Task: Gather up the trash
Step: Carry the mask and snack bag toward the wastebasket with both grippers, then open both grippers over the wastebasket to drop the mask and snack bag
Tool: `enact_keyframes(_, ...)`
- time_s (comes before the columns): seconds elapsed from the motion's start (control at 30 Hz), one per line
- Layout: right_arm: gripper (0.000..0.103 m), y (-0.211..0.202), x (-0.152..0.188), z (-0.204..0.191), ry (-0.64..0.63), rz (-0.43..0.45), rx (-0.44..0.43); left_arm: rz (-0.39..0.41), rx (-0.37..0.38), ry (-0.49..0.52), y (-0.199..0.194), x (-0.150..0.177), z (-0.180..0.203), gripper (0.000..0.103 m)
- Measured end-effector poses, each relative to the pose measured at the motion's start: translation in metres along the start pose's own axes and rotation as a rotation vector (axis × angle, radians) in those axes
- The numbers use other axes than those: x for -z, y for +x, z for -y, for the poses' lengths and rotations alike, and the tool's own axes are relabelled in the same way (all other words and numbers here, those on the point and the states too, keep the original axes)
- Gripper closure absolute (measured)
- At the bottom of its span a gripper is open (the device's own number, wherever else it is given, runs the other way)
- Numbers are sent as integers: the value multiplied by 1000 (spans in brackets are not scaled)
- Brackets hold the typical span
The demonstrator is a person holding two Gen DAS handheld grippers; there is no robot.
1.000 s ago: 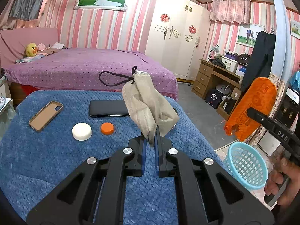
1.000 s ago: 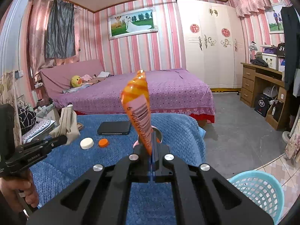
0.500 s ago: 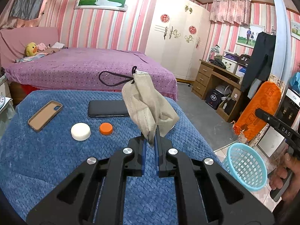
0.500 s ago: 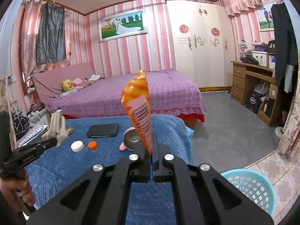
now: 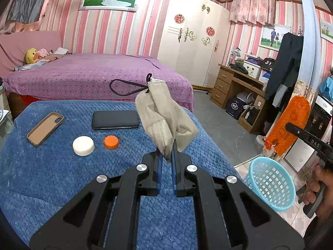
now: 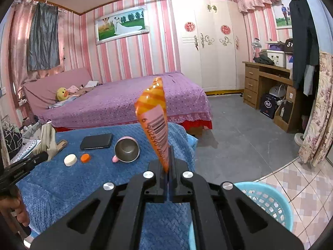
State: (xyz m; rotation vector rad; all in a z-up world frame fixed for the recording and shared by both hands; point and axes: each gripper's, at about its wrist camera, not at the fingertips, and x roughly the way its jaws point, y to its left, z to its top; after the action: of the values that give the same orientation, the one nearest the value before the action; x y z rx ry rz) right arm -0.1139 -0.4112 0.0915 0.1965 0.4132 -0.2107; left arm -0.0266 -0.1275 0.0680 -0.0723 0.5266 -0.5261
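A: Blue blanket point(image 5: 52, 177) is covering the table; what is lying on it?

B: Phone point(image 5: 115, 119), case point(image 5: 45, 128), white lid point(image 5: 83, 145), orange cap point(image 5: 111, 142) and a tipped cup point(image 6: 126, 150), all well apart.

A: Grippers?

B: Left gripper point(image 5: 166, 156) is clamping a beige mask point(image 5: 164, 123) over the blanket. Right gripper point(image 6: 168, 166) is pinching an orange wrapper point(image 6: 155, 114) past the blanket's right edge.

A: Basket?

B: Basket point(image 6: 268, 200) is sitting on the floor just beside that edge, open floor beyond it.

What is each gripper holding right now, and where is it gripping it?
The left gripper pinches a beige cloth face mask by its bottom edge; the right gripper pinches an orange plastic snack wrapper by its lower end.
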Motion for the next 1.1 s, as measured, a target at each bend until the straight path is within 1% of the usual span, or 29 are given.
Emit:
enact_keyframes(0.17,103,-2,0,4,3,0,5,-3,2,8,2,0,6,97)
enact_keyframes(0.3,102,-5,0,17,36,8,9,-9,18,14,5,0,15,97)
enact_keyframes(0.4,102,-7,0,24,59,13,-7,-18,61,5,7,0,25,97)
enact_keyframes(0.47,101,-9,0,30,77,15,-16,-24,72,16,11,0,36,97)
enact_keyframes(0.57,101,-12,0,38,101,24,-12,-40,95,40,19,2,58,97)
enact_keyframes(0.67,101,-16,1,51,124,33,8,-61,137,81,29,7,91,97)
enact_keyframes(0.8,101,-23,2,72,170,42,34,-93,215,72,46,15,129,97)
enact_keyframes(1.0,101,-30,7,99,225,55,90,-163,327,134,74,36,203,97)
enact_keyframes(1.03,99,-32,6,103,234,61,106,-170,339,143,77,39,212,97)
enact_keyframes(1.1,66,-35,7,110,249,74,135,-199,378,167,85,45,233,97)
